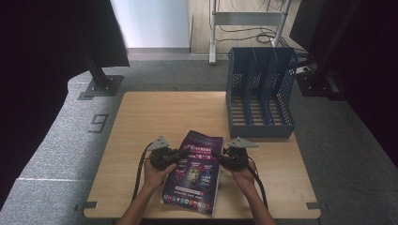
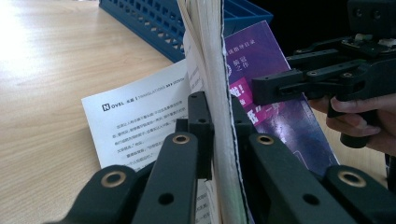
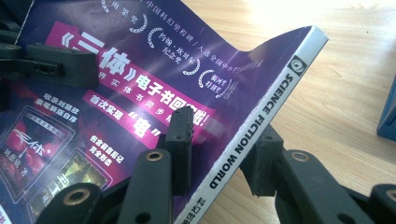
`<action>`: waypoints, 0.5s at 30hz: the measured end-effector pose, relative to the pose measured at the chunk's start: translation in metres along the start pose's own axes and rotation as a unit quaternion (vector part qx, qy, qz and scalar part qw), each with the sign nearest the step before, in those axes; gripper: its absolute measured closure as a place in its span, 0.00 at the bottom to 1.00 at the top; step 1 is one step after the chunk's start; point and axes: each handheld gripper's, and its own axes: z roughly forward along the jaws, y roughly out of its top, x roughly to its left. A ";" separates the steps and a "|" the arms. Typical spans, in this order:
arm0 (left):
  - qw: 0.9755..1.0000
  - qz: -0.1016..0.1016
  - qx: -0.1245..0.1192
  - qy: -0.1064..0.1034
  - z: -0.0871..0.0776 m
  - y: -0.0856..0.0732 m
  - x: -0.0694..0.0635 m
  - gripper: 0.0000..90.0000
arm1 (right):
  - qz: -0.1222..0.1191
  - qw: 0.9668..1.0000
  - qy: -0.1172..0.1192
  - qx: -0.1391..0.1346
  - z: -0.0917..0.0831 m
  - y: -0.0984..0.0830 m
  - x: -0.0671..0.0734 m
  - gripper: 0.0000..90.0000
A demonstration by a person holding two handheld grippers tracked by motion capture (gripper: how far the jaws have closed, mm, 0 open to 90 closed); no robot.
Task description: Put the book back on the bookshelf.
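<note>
Between both claws, left (image 2: 218, 135) clamped, right (image 3: 223, 156) gaping, the magazine (image 1: 195, 171) hides its pages.

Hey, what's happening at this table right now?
A person is holding a magazine between two hand-held tools above the wooden table. The left claw is clamped on the page edges, and the right claw sits astride the spine, though I can't tell whether it is squeezing. The magazine is lifted and tilted, with one loose white page hanging down on the left. A blue file rack stands empty at the table's far right.
</note>
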 end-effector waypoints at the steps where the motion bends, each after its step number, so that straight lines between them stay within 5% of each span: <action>1: 1.000 0.000 -0.001 0.000 0.000 0.000 0.000 0.95 | 0.001 1.000 0.000 -0.002 -0.001 0.000 0.001 0.74; 15: 1.000 0.002 -0.017 -0.009 -0.009 0.007 -0.005 0.95 | -0.014 1.000 -0.002 -0.023 -0.010 0.007 0.007 0.75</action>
